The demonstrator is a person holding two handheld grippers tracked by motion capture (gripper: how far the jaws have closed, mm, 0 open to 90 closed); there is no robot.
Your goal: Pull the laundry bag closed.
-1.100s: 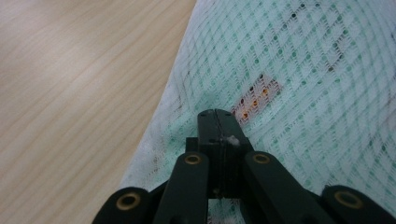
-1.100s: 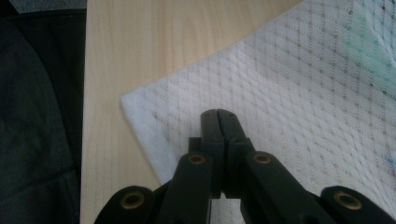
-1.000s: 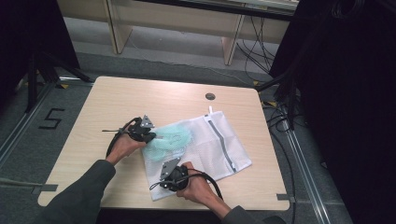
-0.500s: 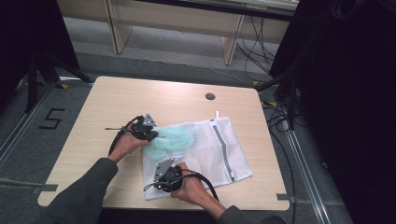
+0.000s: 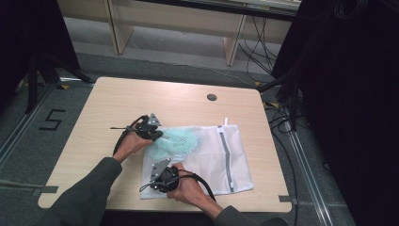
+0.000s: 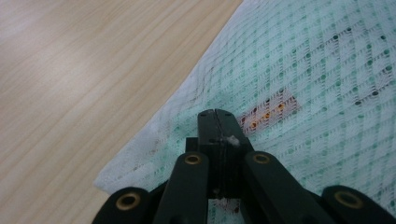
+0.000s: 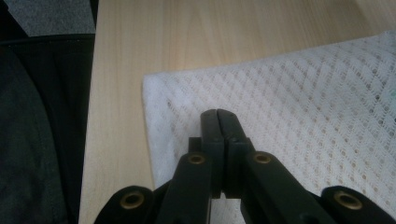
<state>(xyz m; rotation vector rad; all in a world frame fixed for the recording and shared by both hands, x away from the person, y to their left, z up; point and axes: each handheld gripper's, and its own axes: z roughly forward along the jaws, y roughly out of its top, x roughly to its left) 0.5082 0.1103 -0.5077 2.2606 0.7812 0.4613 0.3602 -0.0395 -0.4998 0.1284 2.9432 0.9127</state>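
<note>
Both tongs (image 6: 216, 114) (image 7: 218, 114) fully closed

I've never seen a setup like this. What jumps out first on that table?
A white mesh laundry bag lies on the near right part of the wooden table, with a pale green cloth showing through its left end. Two black hand-held tools sit on the bag: the left tool at the edge by the green cloth, the right tool at the near corner, both with jaws shut.

Light wood desk (image 5: 117, 101) carries a white mesh bag (image 5: 207, 165) lying flat, directly under both grippers, with a round grommet (image 5: 211, 97) beyond them.
</note>
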